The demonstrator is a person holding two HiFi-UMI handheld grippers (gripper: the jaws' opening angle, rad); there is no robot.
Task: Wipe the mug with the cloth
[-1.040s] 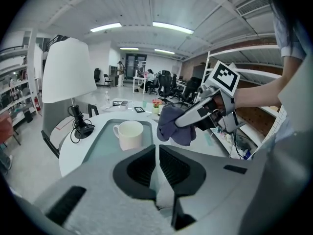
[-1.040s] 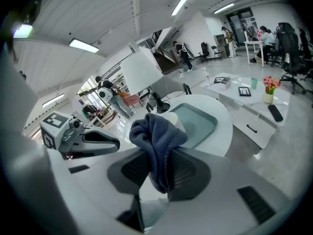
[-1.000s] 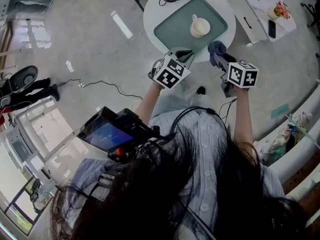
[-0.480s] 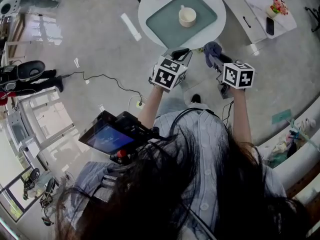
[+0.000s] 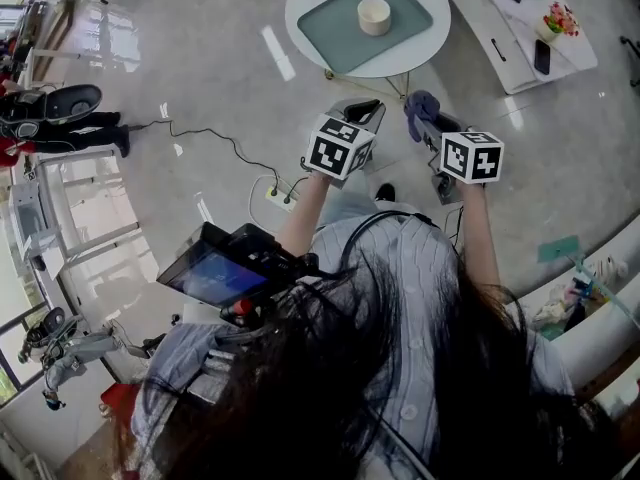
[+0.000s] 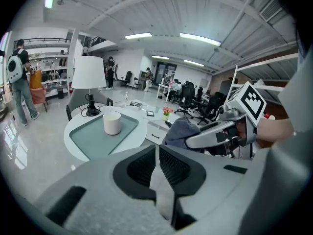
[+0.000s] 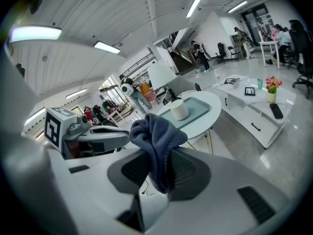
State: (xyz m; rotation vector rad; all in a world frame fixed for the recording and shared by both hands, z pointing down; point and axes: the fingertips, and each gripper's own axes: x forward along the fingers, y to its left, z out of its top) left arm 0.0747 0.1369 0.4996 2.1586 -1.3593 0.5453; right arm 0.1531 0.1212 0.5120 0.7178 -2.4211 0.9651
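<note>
both hand-held grippers are farther back from the round white table (image 5: pixel 422 48) than a second ago, over glossy grey office floor (image 5: pixel 540 168). the left hand-held gripper (image 6: pixel 156 154) is clenched on nothing. the right hand-held gripper (image 7: pixel 159 173) grasps a bunched blue-grey cloth (image 7: pixel 154 133). the cream mug (image 5: pixel 374 14) stands upright mid-table on a teal tray (image 5: pixel 335 33).

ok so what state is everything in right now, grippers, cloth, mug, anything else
left gripper: shut, empty
right gripper: shut on the cloth
cloth: bunched up, held clear of the table
mug: upright on the tray, nothing touching it
tray: flat on the round table
screen: lit
</note>
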